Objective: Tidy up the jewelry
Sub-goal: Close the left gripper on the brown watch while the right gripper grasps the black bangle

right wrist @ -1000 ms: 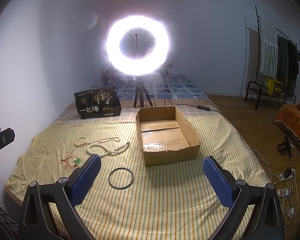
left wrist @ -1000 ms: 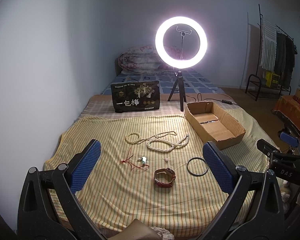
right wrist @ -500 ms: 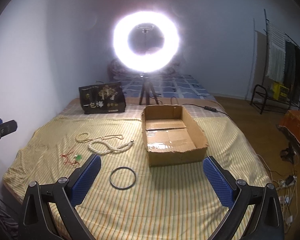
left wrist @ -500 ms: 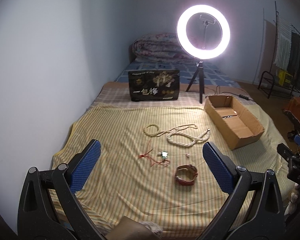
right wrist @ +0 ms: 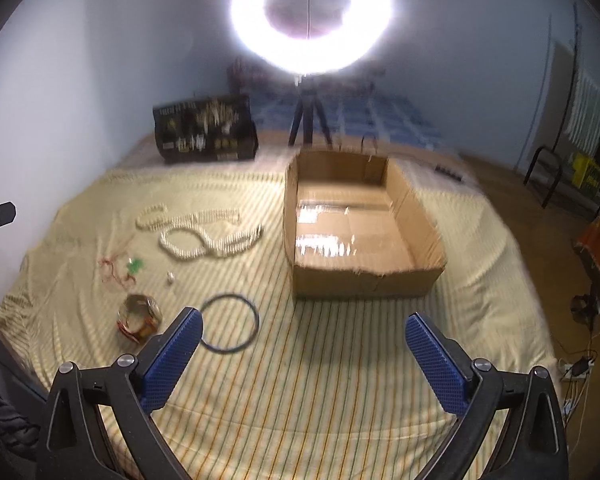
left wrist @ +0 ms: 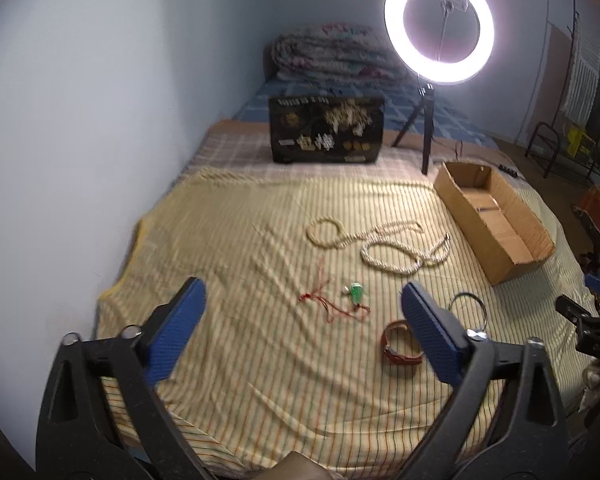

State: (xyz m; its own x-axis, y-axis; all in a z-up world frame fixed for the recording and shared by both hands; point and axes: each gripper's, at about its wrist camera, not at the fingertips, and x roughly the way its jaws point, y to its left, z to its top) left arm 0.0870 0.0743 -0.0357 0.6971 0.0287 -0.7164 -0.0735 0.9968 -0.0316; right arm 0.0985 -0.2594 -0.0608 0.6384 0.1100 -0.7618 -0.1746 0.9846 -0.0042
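Observation:
Jewelry lies on a yellow striped sheet [left wrist: 240,248]: cream bead necklaces [left wrist: 384,246] [right wrist: 204,236], a red cord with a green pendant [left wrist: 340,300] [right wrist: 120,268], a brown leather bracelet [left wrist: 398,350] [right wrist: 138,318], a black ring bangle [left wrist: 466,306] [right wrist: 229,324] and a tiny white piece [right wrist: 171,278]. An open, empty cardboard box [left wrist: 496,216] [right wrist: 360,224] sits to the right. My left gripper [left wrist: 302,320] is open above the sheet, near the red cord. My right gripper [right wrist: 302,354] is open above the sheet, in front of the box, with the bangle by its left finger.
A lit ring light on a tripod [left wrist: 438,24] [right wrist: 310,12] and a black printed box [left wrist: 326,130] [right wrist: 206,128] stand behind the sheet. Folded quilts [left wrist: 332,54] lie at the back. A wall is on the left. A clothes rack [left wrist: 580,100] and floor cables [right wrist: 576,368] are on the right.
Both grippers moved forward and tilted down toward the sheet. The left view swung left, so the jewelry shifted right. In the right view the bracelet came into sight. Both stay open.

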